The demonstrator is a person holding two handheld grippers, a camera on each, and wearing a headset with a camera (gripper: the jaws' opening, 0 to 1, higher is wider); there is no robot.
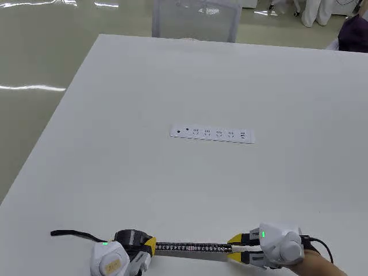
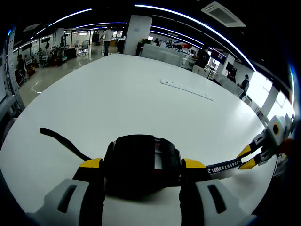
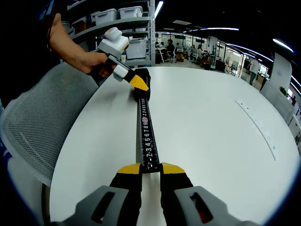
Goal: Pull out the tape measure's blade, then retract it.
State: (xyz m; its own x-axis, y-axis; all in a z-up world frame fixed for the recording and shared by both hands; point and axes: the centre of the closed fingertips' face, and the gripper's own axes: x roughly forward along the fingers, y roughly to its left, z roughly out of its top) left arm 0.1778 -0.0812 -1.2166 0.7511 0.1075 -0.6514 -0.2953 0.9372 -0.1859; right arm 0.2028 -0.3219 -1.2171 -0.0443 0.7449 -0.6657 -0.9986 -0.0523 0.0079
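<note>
A black tape measure case (image 2: 141,162) rests on the white table (image 1: 190,86), and my left gripper (image 2: 141,165) is shut on it. From the head view the case (image 1: 133,238) sits at the near edge with my left gripper (image 1: 142,250) around it. Its black wrist strap (image 1: 72,234) trails off to the left. The blade (image 1: 192,248) is drawn out to the right, numbers facing up. My right gripper (image 1: 234,248) is shut on the blade's end (image 3: 150,165). The blade (image 3: 146,132) runs straight back to the case (image 3: 142,80).
A white power strip (image 1: 211,134) lies flat near the table's middle. A grey mesh chair back (image 1: 195,20) stands at the far edge. The person's hand (image 3: 77,49) holds the left gripper. The table's near edge lies just below both grippers.
</note>
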